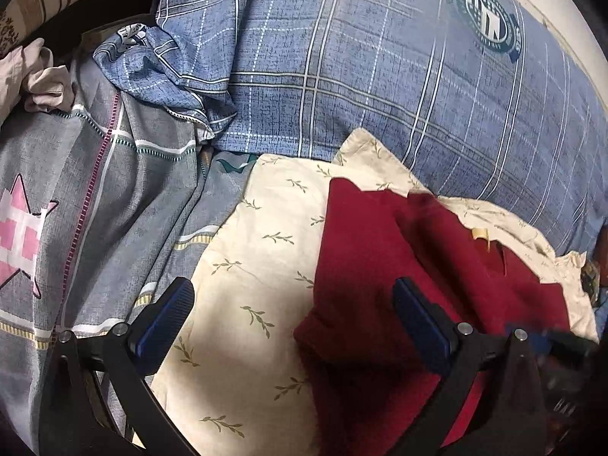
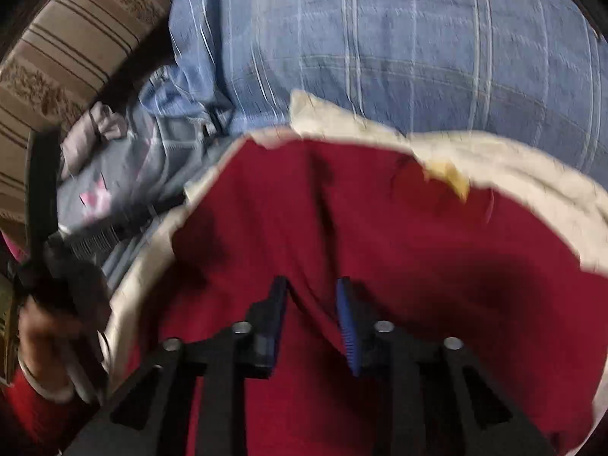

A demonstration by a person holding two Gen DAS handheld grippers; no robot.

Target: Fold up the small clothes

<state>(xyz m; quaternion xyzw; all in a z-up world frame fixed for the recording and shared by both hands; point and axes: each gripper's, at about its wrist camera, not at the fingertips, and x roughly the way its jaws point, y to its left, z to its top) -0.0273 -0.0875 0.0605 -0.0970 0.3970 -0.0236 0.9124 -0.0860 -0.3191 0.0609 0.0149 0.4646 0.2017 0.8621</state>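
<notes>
A dark red garment [image 1: 383, 250] lies on a cream leaf-print cloth [image 1: 258, 250], with a small yellow tag [image 1: 479, 233] near its far edge. My left gripper [image 1: 292, 296] is open wide above the garment's left edge and the cream cloth, holding nothing. In the right wrist view the red garment [image 2: 418, 235] fills the middle, with the cream cloth [image 2: 505, 167] behind it. My right gripper [image 2: 309, 300] hovers close over a ridge of the red fabric; its jaws stand a little apart, the fold between them. The view is blurred.
A blue plaid quilt [image 1: 380, 60] bulges behind the cloth. A grey bedsheet with a pink star [image 1: 22, 235] lies to the left. A striped beige cushion [image 2: 76, 45] sits at far left. The person's hand holding the other gripper [image 2: 49, 326] shows at lower left.
</notes>
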